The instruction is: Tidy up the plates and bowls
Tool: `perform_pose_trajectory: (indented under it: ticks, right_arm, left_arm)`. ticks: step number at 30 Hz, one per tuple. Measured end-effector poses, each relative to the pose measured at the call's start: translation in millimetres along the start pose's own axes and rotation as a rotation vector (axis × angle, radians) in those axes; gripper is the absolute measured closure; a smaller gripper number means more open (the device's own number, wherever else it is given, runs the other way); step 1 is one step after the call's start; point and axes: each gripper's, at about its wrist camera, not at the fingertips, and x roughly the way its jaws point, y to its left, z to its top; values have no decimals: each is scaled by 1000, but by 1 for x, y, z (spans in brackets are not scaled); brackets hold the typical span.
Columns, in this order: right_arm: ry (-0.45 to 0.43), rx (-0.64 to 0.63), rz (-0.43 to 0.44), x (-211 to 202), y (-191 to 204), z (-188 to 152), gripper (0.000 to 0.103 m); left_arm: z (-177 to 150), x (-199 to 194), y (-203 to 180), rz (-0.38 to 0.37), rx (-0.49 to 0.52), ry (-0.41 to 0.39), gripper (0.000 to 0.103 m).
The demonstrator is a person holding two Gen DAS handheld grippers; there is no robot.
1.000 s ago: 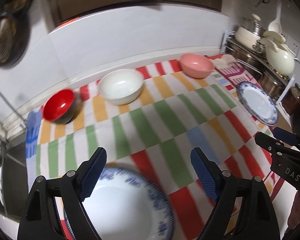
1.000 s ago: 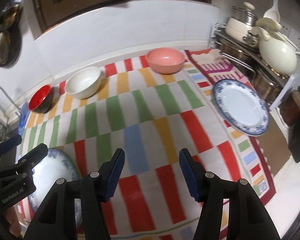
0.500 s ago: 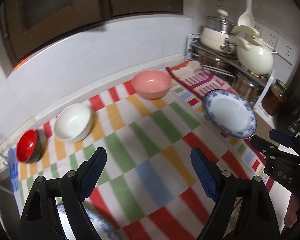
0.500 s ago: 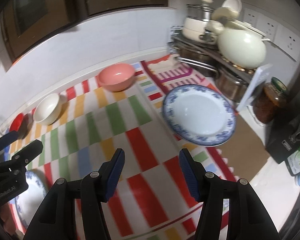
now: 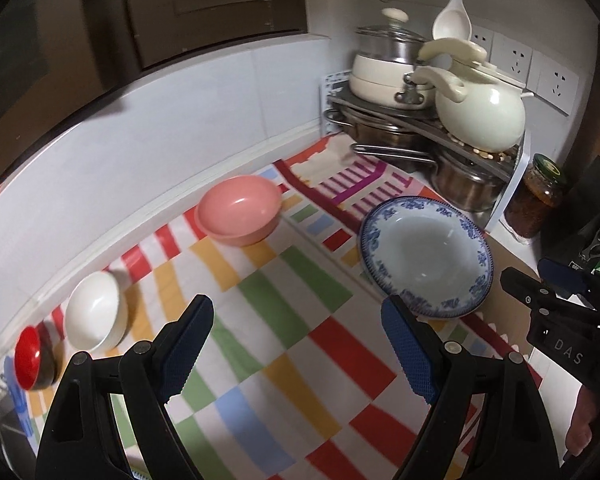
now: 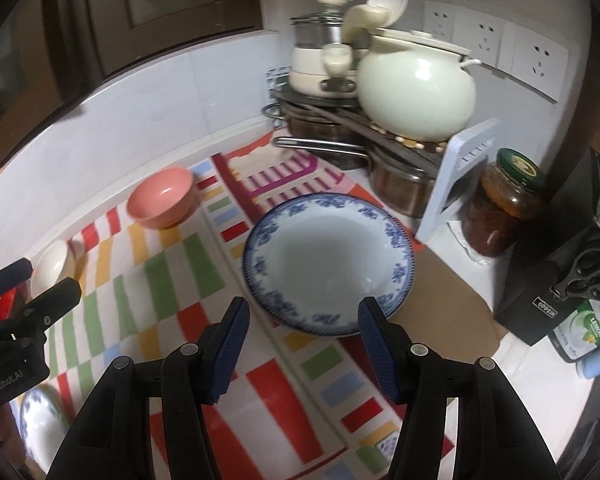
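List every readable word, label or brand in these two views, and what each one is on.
"DAS": right gripper body.
"GenRobot.AI", first letters cut off: left gripper body.
"OPPEIN": black knife block.
"LEMON": bottle label; other print too blurred.
Jar lid emblem: unreadable.

We hold our left gripper and right gripper side by side, both tilted downward, jaws apart and empty, the left wider.
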Motion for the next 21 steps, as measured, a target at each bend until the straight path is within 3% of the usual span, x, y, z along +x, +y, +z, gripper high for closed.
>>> perform_pose_trajectory:
  ticks: [9, 21]
  right_arm:
    - [-14, 63, -49, 22, -31, 15, 46]
    - [22, 141, -97, 82, -71, 24, 46]
  left_arm:
    - [32, 47, -32, -49, 72, 24, 17]
    - [53, 113, -62, -58, 129, 60, 17]
